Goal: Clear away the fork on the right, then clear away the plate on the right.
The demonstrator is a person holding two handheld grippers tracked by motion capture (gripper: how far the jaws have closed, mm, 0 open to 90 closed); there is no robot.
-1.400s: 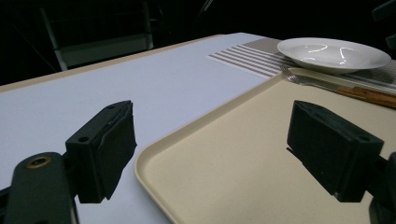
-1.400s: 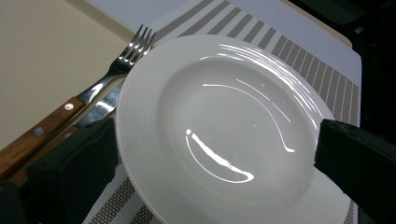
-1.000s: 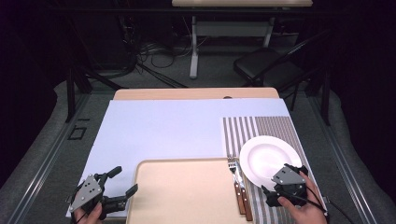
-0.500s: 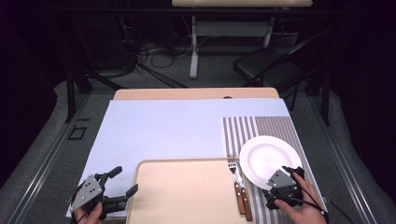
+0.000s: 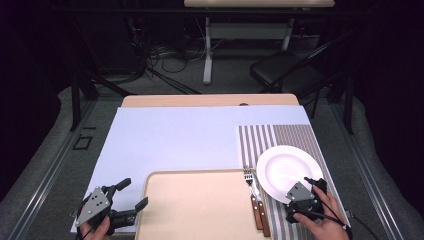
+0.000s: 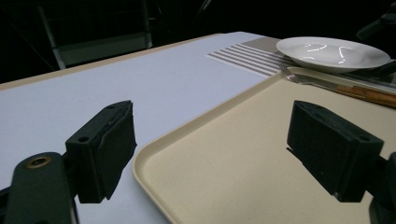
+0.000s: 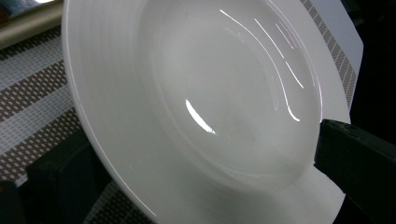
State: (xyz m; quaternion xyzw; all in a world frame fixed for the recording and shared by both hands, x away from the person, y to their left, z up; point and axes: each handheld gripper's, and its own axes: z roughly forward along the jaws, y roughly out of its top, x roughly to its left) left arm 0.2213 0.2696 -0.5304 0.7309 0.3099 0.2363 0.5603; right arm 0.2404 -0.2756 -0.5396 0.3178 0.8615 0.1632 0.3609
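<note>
Right hand-held gripper [image 5: 306,199] straddles the near rim of the round white ceramic plate [image 5: 287,171] on the striped placemat [image 5: 280,137], right desk edge, jaws apart, ungripped. Left hand-held gripper [image 5: 125,200] released at the beige plastic tray [image 5: 195,210]'s corner. Risk: glazed rim slipping from a shallow pinch.

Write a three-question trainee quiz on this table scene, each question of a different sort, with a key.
1. True or false: the left gripper stands open over the tray corner.
2. The right gripper is at the near rim of: A) the plate B) a cup C) a bowl lid.
3. What lies between tray and plate?
Key: 1 true. 2 A. 3 A fork and a knife, on the striped placemat.
</note>
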